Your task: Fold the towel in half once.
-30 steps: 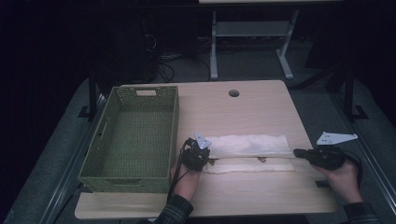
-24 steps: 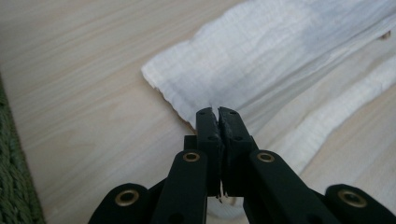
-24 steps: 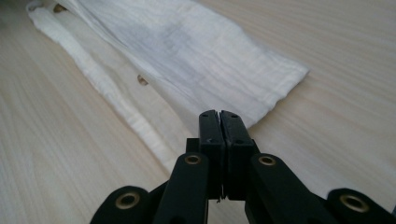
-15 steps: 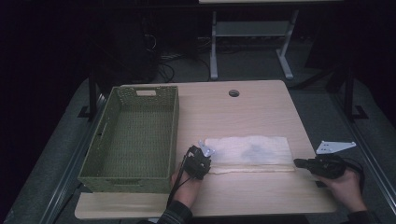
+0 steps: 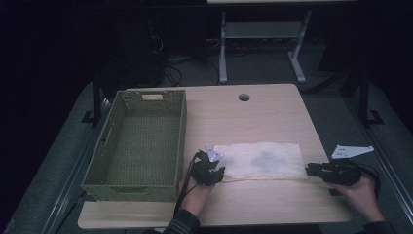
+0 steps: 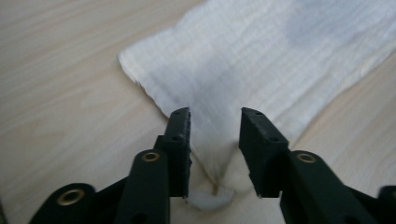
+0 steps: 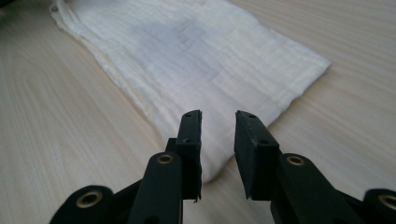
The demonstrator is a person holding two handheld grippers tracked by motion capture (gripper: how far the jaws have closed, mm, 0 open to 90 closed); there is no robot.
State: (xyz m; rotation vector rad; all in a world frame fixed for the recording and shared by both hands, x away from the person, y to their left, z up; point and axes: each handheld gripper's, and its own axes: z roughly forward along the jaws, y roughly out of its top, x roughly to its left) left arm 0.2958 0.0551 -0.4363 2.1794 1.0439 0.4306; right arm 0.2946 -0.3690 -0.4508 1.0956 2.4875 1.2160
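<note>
The right gripper (image 7: 217, 116) hangs low over the wooden table (image 7: 60, 140), its black jaws parted around the near corner of a white folded cloth (image 7: 187, 56). The cloth stretches away toward the far left, faintly shadowed in the middle.

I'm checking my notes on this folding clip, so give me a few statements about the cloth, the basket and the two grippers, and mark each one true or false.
1. The white cloth lies folded flat on the table. True.
2. The green basket holds a cloth. False: it is empty.
3. The left gripper has its jaws apart over a cloth corner. True.
4. The right gripper is clamped shut on the cloth. False: its jaws are open.
5. The basket sits to the right of the cloth in the high view. False: it sits to its left.
</note>
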